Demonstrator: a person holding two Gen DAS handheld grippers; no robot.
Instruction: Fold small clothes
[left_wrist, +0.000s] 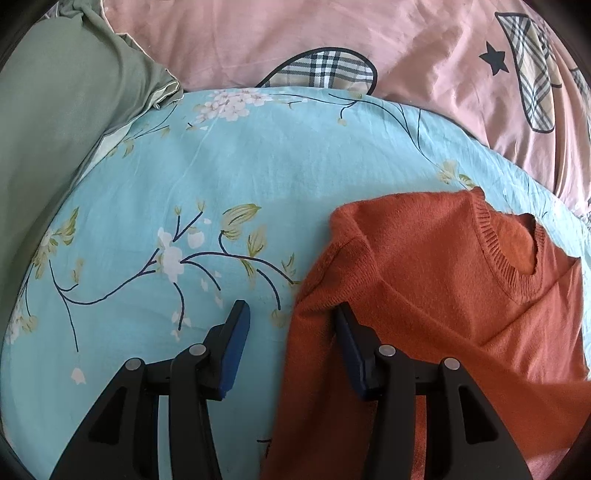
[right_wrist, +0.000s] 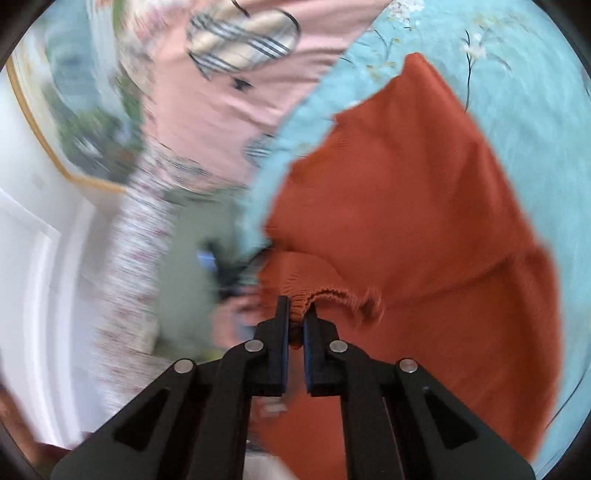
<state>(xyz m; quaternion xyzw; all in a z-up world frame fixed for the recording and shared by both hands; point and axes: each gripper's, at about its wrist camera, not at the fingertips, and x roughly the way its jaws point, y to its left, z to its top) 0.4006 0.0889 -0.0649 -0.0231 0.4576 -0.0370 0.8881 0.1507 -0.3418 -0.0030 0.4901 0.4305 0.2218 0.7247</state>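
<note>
The sweater (left_wrist: 436, 280) is lying on the sheet (left_wrist: 184, 177), its edge draping between the wide-open, empty left gripper (left_wrist: 291, 314) fingers. The right gripper (right_wrist: 295, 314) is pinching a ribbed cuff. The knit looks soft, light and limp: grip ribbed edges.

Right wrist view: left half motion-smeared; framed picture (right_wrist: 70, 122) and dark object (right_wrist: 225, 266) beside the orange sweater (right_wrist: 406, 192) unreadable. Left wrist view: sweater's lower body cut by bottom edge; checked patch (left_wrist: 325, 70) half hidden behind floral sheet (left_wrist: 221, 177).
</note>
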